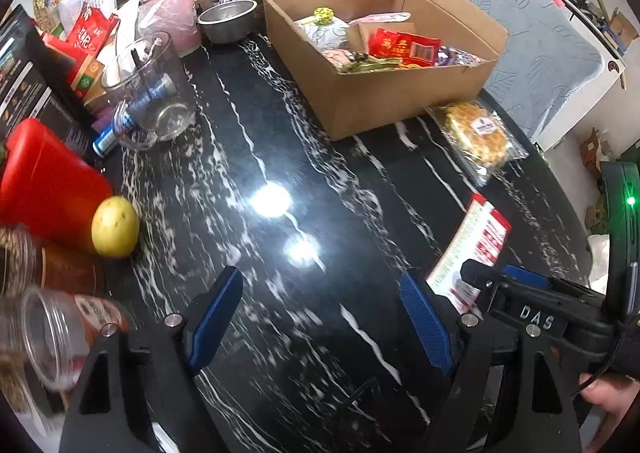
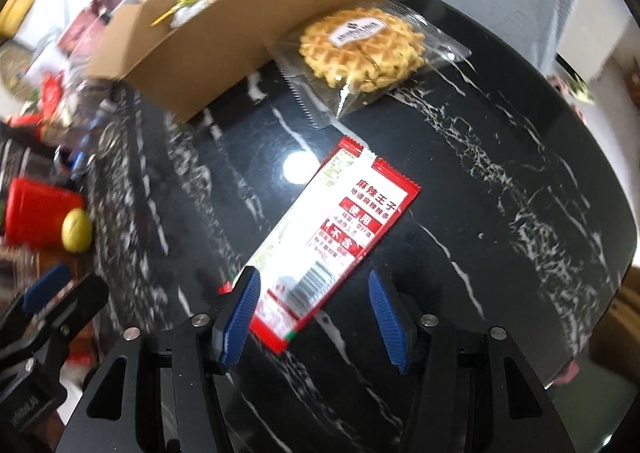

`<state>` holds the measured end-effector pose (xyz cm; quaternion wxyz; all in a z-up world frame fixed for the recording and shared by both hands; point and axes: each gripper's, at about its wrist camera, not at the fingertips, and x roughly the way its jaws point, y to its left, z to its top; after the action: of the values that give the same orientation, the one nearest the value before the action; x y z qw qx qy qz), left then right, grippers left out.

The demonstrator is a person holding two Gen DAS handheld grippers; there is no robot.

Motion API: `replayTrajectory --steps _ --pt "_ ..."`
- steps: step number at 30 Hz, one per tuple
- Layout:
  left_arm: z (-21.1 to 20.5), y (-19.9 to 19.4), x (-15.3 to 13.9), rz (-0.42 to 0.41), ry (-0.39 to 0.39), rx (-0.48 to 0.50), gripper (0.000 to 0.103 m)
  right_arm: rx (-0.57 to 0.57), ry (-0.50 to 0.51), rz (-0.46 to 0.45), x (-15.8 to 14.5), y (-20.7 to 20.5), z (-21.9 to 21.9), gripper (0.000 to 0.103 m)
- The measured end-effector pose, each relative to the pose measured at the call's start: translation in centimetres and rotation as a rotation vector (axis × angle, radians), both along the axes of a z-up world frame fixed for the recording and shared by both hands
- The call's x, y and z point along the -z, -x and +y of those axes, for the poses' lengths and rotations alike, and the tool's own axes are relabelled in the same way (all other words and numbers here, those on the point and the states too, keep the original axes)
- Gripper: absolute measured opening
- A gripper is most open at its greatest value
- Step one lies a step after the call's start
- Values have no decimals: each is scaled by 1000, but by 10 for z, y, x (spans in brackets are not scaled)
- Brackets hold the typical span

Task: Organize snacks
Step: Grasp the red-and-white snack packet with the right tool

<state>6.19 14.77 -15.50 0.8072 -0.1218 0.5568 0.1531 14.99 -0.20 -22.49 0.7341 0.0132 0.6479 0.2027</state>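
R tongs (image 2: 314,315) spread wide, red snack packet (image 2: 332,241) lying between tips.

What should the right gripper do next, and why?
Probably ease the right gripper forward and close on the red-and-white snack packet. Its jaws are open, the packet's near end already lies between them on the table, and the cardboard box already holds other snacks.

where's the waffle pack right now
The waffle pack lies flat on the black table, against the cardboard box at its near right corner, just beyond the red snack packet.
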Motion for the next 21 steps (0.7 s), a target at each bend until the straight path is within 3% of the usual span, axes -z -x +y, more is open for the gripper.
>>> replayTrajectory --steps 3,8,10,14,18,21 --pt "11 -3 4 -5 -19 10 81 73 9 39 9 -4 5 65" --pt "27 -1 10 -7 -27 2 81 119 96 -21 9 -5 23 72" --pt "34 3 11 -5 -23 -13 81 114 139 -45 9 -3 31 77" --pt "40 8 13 -4 -20 -31 81 60 258 -103 12 5 50 78" --pt "41 12 13 -4 -18 -39 81 19 262 -159 10 13 49 72" --pt "38 11 12 -5 -20 -42 81 -7 253 -173 7 15 45 61"
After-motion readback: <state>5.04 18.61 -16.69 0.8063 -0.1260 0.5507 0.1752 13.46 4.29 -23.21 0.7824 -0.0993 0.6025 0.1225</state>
